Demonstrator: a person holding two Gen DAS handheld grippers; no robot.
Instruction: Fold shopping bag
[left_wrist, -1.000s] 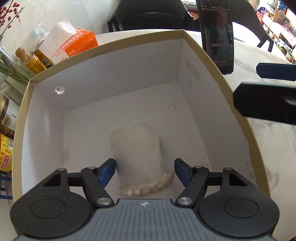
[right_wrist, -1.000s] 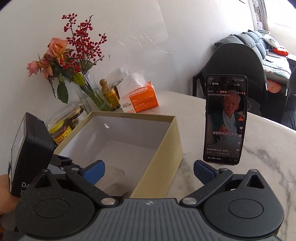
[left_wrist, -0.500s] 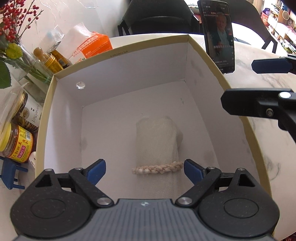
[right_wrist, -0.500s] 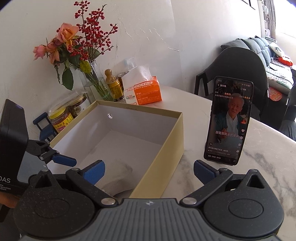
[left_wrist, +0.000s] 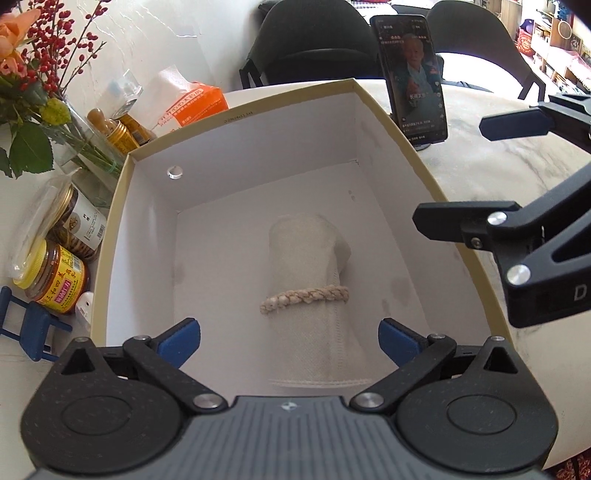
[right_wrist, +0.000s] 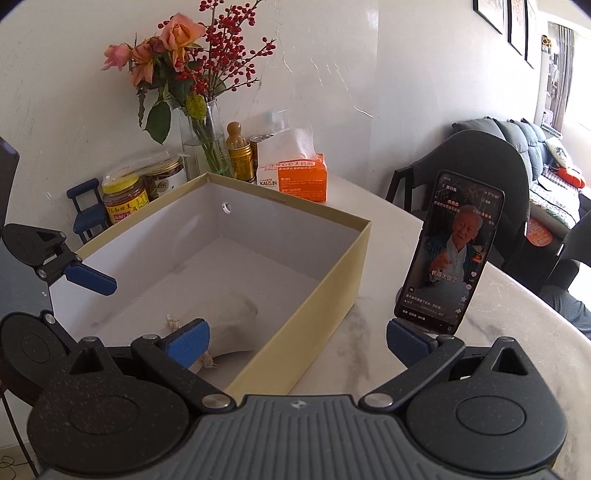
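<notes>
Below left gripper (left_wrist: 289, 341): folded bag (left_wrist: 310, 280), untouched.

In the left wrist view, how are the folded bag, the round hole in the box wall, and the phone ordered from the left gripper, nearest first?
From the left gripper:
1. Folded bag, on the box floor just ahead of the fingers.
2. Round hole, in the far wall, upper left.
3. Phone, standing on the table beyond the box, upper right.
</notes>
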